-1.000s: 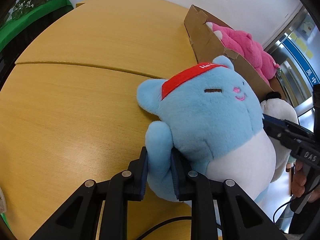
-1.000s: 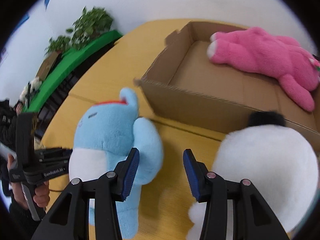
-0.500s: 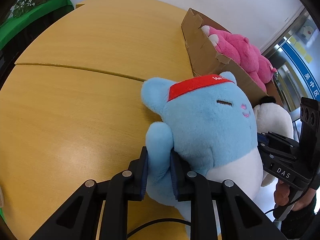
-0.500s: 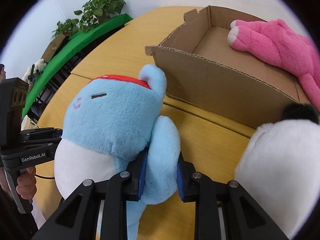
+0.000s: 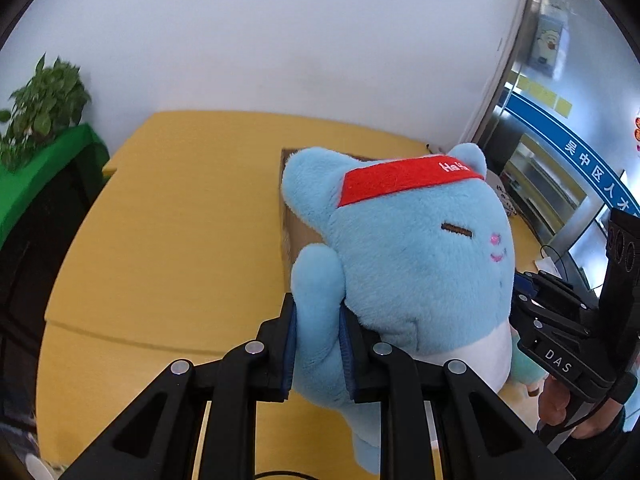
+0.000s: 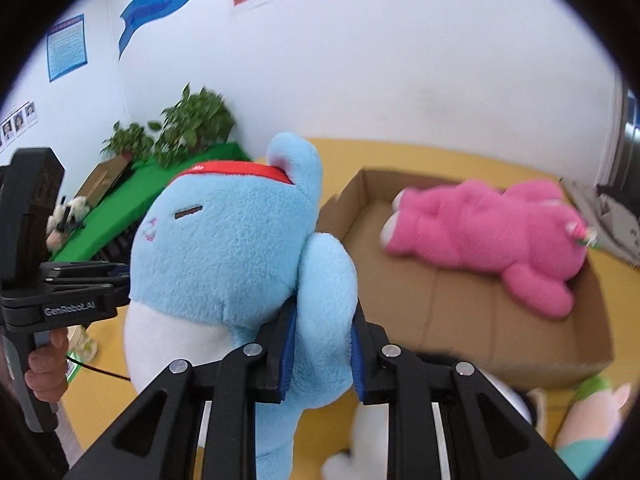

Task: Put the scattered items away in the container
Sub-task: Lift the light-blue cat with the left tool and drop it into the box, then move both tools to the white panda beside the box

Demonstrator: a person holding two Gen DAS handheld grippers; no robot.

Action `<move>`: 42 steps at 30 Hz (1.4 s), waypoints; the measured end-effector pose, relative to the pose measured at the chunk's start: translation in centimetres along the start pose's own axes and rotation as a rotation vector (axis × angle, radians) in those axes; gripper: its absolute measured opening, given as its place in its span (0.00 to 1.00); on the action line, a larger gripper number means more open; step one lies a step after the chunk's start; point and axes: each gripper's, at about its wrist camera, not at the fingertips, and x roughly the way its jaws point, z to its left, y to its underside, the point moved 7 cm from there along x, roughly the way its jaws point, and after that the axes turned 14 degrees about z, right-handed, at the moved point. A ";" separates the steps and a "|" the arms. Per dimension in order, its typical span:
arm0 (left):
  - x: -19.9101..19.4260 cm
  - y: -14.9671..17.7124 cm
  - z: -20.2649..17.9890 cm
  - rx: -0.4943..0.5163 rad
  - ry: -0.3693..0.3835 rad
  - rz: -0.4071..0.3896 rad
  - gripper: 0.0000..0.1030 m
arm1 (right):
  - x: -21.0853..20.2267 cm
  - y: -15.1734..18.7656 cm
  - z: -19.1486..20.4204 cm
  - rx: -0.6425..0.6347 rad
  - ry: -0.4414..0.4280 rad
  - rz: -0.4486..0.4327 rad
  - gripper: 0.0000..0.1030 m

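Spanning both views, a yellow wooden table (image 5: 180,240) carries the rest.

Cardboard box (image 6: 460,312): open-topped, on the table, beyond the grippers.

Blue plush toy (image 5: 412,264): red headband, white belly; held up clear of the tabletop, in front of the box's near corner, one arm in each gripper.

Pink plush toy (image 6: 492,236): lying inside the box along its far side.

White plush toy (image 6: 360,432): low on the table, largely hidden behind the right gripper.

Left gripper (image 5: 318,344): jaws clamped on one blue arm.

Right gripper (image 6: 322,348): jaws clamped on the other blue arm.

Potted plants (image 6: 188,128): on a green ledge behind.
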 end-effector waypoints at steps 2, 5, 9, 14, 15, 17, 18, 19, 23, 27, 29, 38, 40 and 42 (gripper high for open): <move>0.1 -3.4 -1.7 0.041 0.000 -0.024 0.19 | -0.5 -2.2 -1.8 0.023 0.019 -0.036 0.21; 2.0 -7.7 -3.0 0.080 -0.020 -0.025 0.19 | 0.2 -5.9 -4.8 0.059 0.053 -0.051 0.21; 6.7 -11.8 -3.1 0.097 -0.035 0.032 0.19 | 4.0 -8.3 -8.8 0.101 0.076 0.006 0.21; 15.5 -12.7 -0.6 0.088 -0.063 0.189 0.19 | 12.2 -7.2 -12.8 0.162 0.067 0.179 0.21; 17.0 -12.5 0.2 0.078 -0.075 0.217 0.19 | 13.9 -6.5 -13.0 0.165 0.065 0.221 0.21; 19.4 -12.1 1.9 0.051 -0.112 0.261 0.19 | 16.7 -5.3 -12.9 0.163 0.049 0.298 0.21; 20.0 -11.7 2.6 0.041 -0.140 0.274 0.19 | 17.9 -4.9 -12.4 0.149 0.034 0.341 0.21; 20.3 -11.6 3.2 0.031 -0.143 0.277 0.19 | 19.0 -4.5 -11.9 0.131 0.018 0.384 0.21; 20.8 -11.4 4.2 0.012 -0.157 0.279 0.19 | 20.8 -4.3 -10.4 0.056 0.061 0.463 0.24; 20.1 -11.4 3.9 0.022 -0.174 0.267 0.28 | 20.0 -3.9 -10.7 0.068 0.105 0.470 0.35; 19.1 -11.5 3.0 0.016 -0.180 0.249 0.31 | 18.7 -3.7 -10.8 0.046 0.121 0.453 0.40; 5.0 -9.0 -0.3 -0.048 -0.278 -0.080 1.00 | 4.6 -2.1 -10.5 0.005 0.331 0.154 0.79; 2.8 -7.8 -2.3 -0.041 -0.258 -0.119 1.00 | 2.2 -1.0 -10.8 0.035 0.344 0.112 0.79; 1.7 -6.9 -4.3 -0.020 -0.245 -0.138 1.00 | 0.3 0.1 -11.6 0.068 0.349 0.084 0.79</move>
